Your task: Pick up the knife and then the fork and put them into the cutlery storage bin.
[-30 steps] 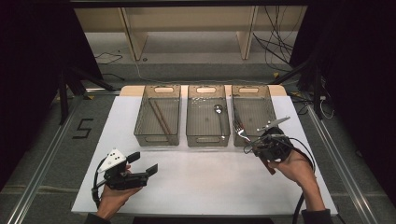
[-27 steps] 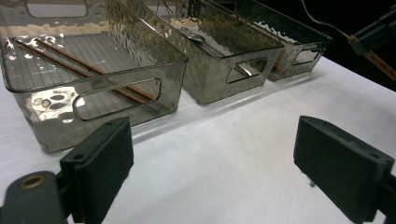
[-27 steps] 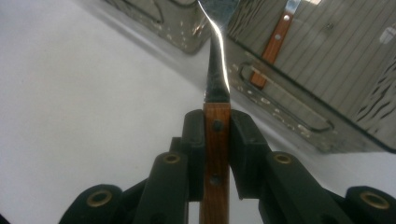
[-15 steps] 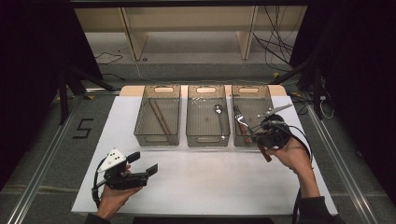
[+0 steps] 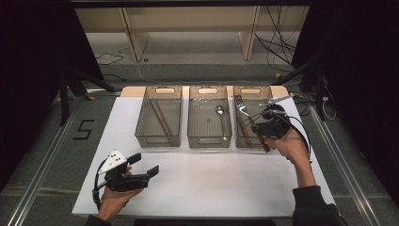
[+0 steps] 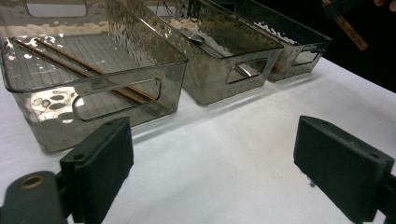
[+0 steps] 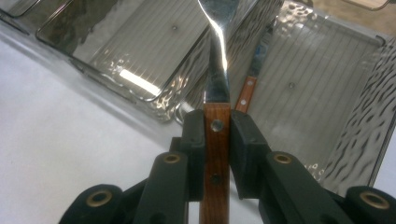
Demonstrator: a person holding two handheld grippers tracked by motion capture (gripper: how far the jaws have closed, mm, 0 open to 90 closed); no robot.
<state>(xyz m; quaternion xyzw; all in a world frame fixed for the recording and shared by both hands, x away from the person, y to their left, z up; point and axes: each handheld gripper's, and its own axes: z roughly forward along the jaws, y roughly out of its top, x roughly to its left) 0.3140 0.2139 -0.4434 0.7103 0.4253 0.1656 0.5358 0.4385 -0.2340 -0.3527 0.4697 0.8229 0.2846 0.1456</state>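
Fork (image 5: 242, 109): high view — clamped by its wooden handle in my right gripper (image 5: 260, 128), tines pointing away from me, held over the near end of the right bin (image 5: 251, 91).
Bins: high view — three clear bins stand side by side at the far edge of the white counter (image 5: 211, 183); chopsticks (image 5: 161, 120) lie in the left bin (image 5: 162, 89), a spoon (image 5: 220, 113) in the middle bin (image 5: 207, 89), and another wooden-handled piece lies in the right one.
Left gripper (image 5: 140, 168): high view — resting near the counter's front edge, well apart from the bins, jaws spread wide on nothing.
Chopsticks (image 6: 79, 67): left gripper view — lying slantwise on the ribbed floor of the nearest bin; my two pads stand far apart with bare counter (image 6: 224, 154) between them.
Fork handle (image 7: 217, 154): right gripper view — pinched narrow between both pads just behind the steel neck, blade of steel running straight ahead above the bin wall; the brown-handled piece (image 7: 245, 95) lies in the bin just beyond.
Step, as I judge it: lowering the fork into the right bin beside its mate.
Doing it well: I should carry the tines clear of the near wall, tip the fork level with the bin's length, go low, then release, so it does not clatter or land across the rim.
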